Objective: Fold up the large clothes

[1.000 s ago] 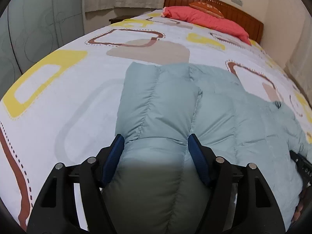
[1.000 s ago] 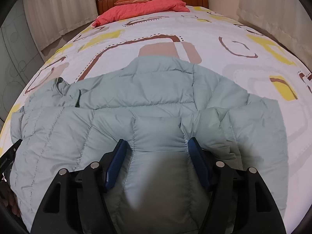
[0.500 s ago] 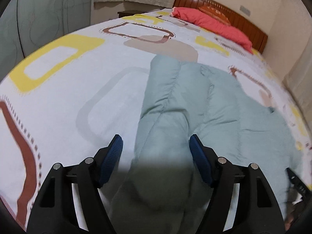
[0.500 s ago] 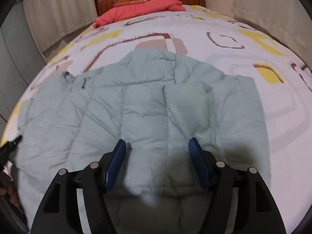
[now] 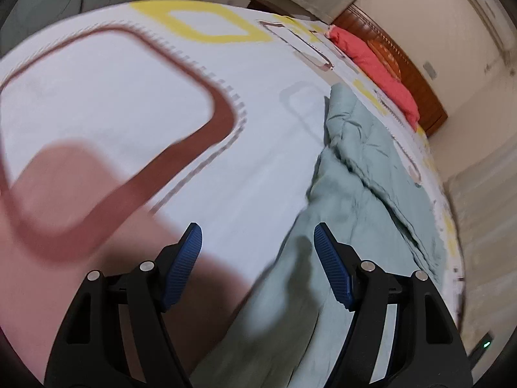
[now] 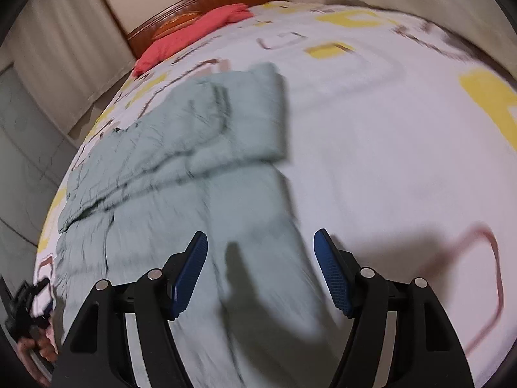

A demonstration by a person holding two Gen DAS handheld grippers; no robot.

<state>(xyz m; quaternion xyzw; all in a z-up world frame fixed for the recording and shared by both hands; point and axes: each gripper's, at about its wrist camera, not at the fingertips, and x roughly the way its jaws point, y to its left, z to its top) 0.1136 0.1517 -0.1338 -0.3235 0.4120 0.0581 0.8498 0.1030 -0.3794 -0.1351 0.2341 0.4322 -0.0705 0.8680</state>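
Observation:
A pale green quilted down jacket (image 5: 362, 194) lies spread on the bed, with both sleeves folded in over the body. My left gripper (image 5: 258, 242) is open and empty, above the jacket's left edge near its hem. In the right wrist view the jacket (image 6: 181, 148) stretches away to the left. My right gripper (image 6: 260, 252) is open and empty, over the jacket's right hem part. The other gripper (image 6: 26, 304) shows at the far lower left of that view.
The bed sheet (image 5: 129, 103) is white with yellow and brown squares. A red pillow (image 5: 374, 61) lies against the wooden headboard (image 5: 416, 74); both also show in the right wrist view, the pillow (image 6: 190, 35). Curtains (image 6: 61, 48) hang beside the bed.
Both grippers have pulled back and swung outward, the left one to the left and the right one to the right. The views are tilted and blurred. Both stay open.

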